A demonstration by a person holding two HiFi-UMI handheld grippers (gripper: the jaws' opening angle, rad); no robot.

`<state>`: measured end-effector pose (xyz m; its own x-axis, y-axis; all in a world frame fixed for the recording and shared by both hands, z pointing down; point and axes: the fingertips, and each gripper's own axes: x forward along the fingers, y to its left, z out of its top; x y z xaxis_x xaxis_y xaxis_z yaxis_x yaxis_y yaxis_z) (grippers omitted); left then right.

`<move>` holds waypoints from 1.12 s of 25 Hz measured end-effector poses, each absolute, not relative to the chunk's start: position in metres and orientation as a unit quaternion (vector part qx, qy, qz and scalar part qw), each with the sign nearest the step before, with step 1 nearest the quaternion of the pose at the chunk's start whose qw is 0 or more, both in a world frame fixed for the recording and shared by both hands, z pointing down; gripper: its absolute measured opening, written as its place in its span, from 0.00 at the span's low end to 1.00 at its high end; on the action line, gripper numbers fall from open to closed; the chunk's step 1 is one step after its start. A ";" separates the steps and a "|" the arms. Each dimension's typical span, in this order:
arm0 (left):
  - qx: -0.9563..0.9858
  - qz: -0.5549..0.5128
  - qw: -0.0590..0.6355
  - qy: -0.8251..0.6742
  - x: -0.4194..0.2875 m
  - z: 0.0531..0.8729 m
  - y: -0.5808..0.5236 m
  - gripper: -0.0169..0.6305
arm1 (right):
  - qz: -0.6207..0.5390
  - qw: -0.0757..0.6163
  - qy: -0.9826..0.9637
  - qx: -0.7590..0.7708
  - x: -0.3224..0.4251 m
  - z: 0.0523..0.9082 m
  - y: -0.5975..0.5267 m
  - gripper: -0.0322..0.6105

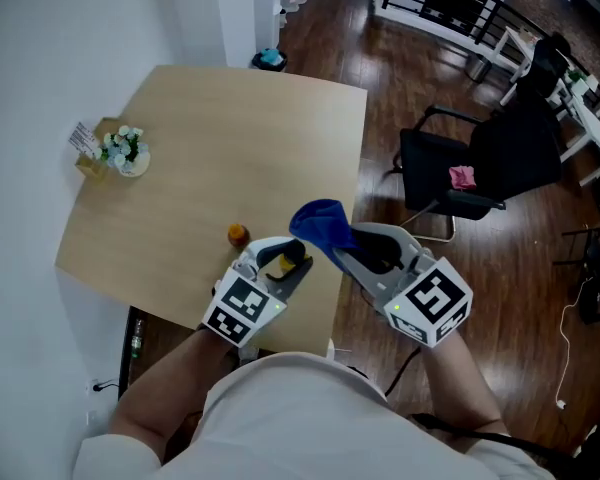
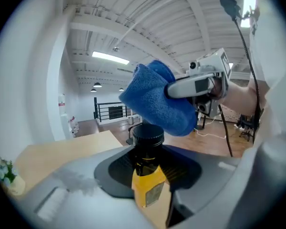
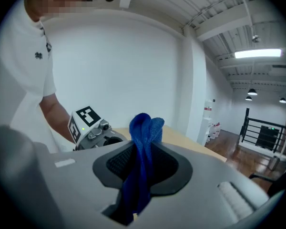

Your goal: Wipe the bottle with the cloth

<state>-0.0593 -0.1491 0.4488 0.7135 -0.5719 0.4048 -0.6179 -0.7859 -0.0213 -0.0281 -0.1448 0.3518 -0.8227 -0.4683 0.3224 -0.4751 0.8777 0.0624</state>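
Up close, the left gripper [image 1: 286, 268] has its jaws pressed against a bottle [image 2: 150, 178] with a yellow body and a black screw cap [image 2: 148, 134]. The bottle stands upright between them, its cap rising clear of the dark pads. In the head view the bottle is held over the near edge of the light wooden table [image 1: 230, 138], just in front of the person's body. The right gripper [image 1: 342, 253] is pinched shut on a blue cloth [image 1: 320, 223]. In the right gripper view the cloth runs as a folded strip up through the gap between the jaws and bunches in a loop above them. From the left gripper view the bunched end of the cloth hangs directly over the cap and seems to touch its top, though the angle does not make the contact certain. The two grippers sit close together, right beside left, with the cloth between them. Farther back on the table a small orange thing [image 1: 238, 234] lies just beyond the left gripper, too small to identify. A little pot of white flowers [image 1: 128, 151] stands near the far left edge. Off the table's right side, a black chair [image 1: 480, 158] stands on the dark wooden floor with something pink [image 1: 462, 176] on it.
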 end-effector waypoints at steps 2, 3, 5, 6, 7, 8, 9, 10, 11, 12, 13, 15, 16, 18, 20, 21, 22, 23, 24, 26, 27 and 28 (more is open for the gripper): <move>0.928 0.175 0.070 -0.323 -0.065 0.432 -0.155 0.26 | 0.036 0.111 -0.958 0.262 -0.020 0.338 -0.148 0.19; 0.929 0.164 0.078 -0.323 -0.068 0.423 -0.158 0.26 | 0.044 0.091 -0.958 0.267 -0.018 0.333 -0.148 0.19; 0.930 0.152 0.083 -0.323 -0.074 0.404 -0.165 0.26 | 0.043 0.075 -0.958 0.273 -0.018 0.332 -0.147 0.19; 0.931 0.149 0.082 -0.324 -0.075 0.395 -0.169 0.26 | 0.041 0.071 -0.958 0.276 -0.018 0.333 -0.147 0.19; 0.931 0.146 0.080 -0.325 -0.075 0.387 -0.172 0.26 | 0.043 0.065 -0.957 0.279 -0.018 0.336 -0.148 0.19; 0.931 0.142 0.081 -0.326 -0.075 0.378 -0.176 0.26 | 0.048 0.057 -0.956 0.283 -0.018 0.339 -0.149 0.19; 0.932 0.136 0.085 -0.326 -0.075 0.371 -0.178 0.26 | 0.056 0.049 -0.955 0.287 -0.018 0.343 -0.150 0.19; 0.932 0.131 0.090 -0.326 -0.074 0.366 -0.180 0.26 | 0.065 0.041 -0.954 0.291 -0.017 0.348 -0.149 0.19; 0.932 0.126 0.095 -0.325 -0.074 0.361 -0.181 0.26 | 0.071 0.036 -0.952 0.295 -0.017 0.354 -0.148 0.19; 0.933 0.123 0.097 -0.325 -0.074 0.356 -0.183 0.26 | 0.074 0.033 -0.951 0.297 -0.018 0.359 -0.148 0.19; 0.933 0.121 0.096 -0.326 -0.074 0.352 -0.184 0.26 | 0.073 0.034 -0.951 0.299 -0.018 0.365 -0.148 0.19; 0.932 0.120 0.093 -0.330 -0.074 0.345 -0.187 0.26 | 0.061 0.051 -0.949 0.305 -0.015 0.380 -0.150 0.19; 0.931 0.121 0.092 -0.332 -0.073 0.342 -0.188 0.26 | 0.054 0.064 -0.947 0.309 -0.013 0.390 -0.151 0.19; 0.930 0.122 0.090 -0.334 -0.070 0.338 -0.188 0.26 | 0.048 0.089 -0.944 0.315 -0.005 0.410 -0.151 0.19; 0.930 0.123 0.090 -0.334 -0.067 0.334 -0.188 0.26 | 0.053 0.107 -0.940 0.320 0.002 0.428 -0.153 0.19; 0.930 0.123 0.090 -0.335 -0.066 0.332 -0.188 0.26 | 0.057 0.115 -0.938 0.321 0.006 0.437 -0.153 0.19; 0.929 0.124 0.091 -0.336 -0.065 0.330 -0.189 0.26 | 0.061 0.123 -0.937 0.321 0.009 0.444 -0.153 0.19; 0.929 0.124 0.091 -0.338 -0.064 0.329 -0.189 0.26 | 0.064 0.130 -0.936 0.322 0.012 0.449 -0.153 0.19; 0.928 0.124 0.091 -0.340 -0.063 0.328 -0.190 0.26 | 0.065 0.135 -0.935 0.322 0.015 0.452 -0.153 0.19; 0.926 0.123 0.094 -0.345 -0.063 0.327 -0.193 0.26 | 0.054 0.137 -0.934 0.325 0.019 0.446 -0.149 0.19; 0.925 0.123 0.095 -0.347 -0.063 0.327 -0.195 0.26 | 0.039 0.135 -0.936 0.324 0.020 0.438 -0.145 0.19; 0.923 0.124 0.096 -0.351 -0.063 0.328 -0.197 0.26 | 0.018 0.132 -0.938 0.320 0.019 0.426 -0.141 0.19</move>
<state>-0.0632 -0.1973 0.3280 0.7227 -0.6243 0.2966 -0.6718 -0.7353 0.0892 0.0194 -0.1405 0.4263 -0.7608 -0.5948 0.2596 -0.6045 0.7951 0.0500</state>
